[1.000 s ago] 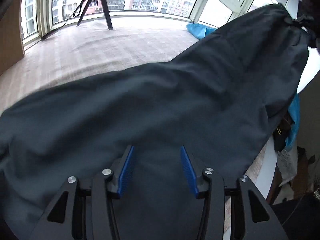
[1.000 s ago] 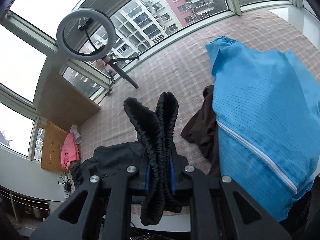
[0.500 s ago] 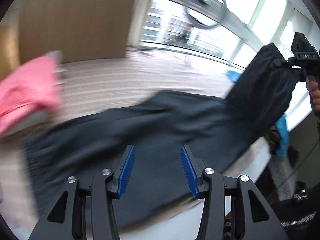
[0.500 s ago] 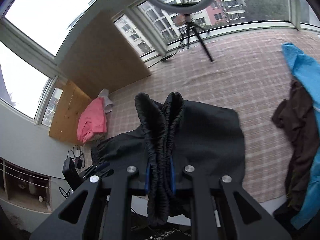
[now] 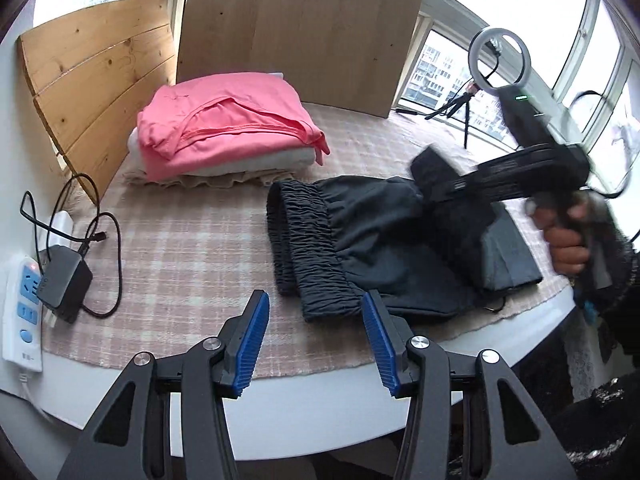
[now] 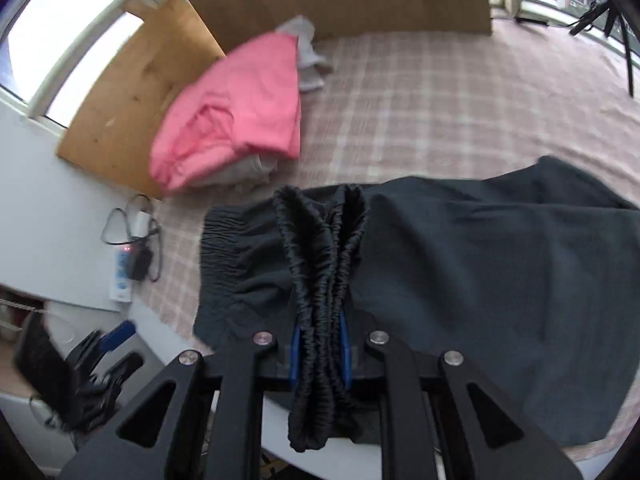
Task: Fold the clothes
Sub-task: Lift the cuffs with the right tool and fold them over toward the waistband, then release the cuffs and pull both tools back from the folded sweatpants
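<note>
Dark trousers (image 5: pixel 384 236) with a gathered elastic waistband are lying folded at the centre of the checked counter (image 5: pixel 180 248), the right gripper (image 6: pixel 320 344) pinching bunched waistband while the left gripper (image 5: pixel 316 340) is hovering, jaws parted and empty.

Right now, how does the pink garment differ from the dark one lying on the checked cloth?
The pink garment is neatly folded and sits on top of a stack of pale laundry; the dark garment lies directly on the checked cloth, only partly folded. The pink garment is untouched, while the dark garment's gathered waistband is pinched in the right gripper. Both lie on the same cloth.
</note>
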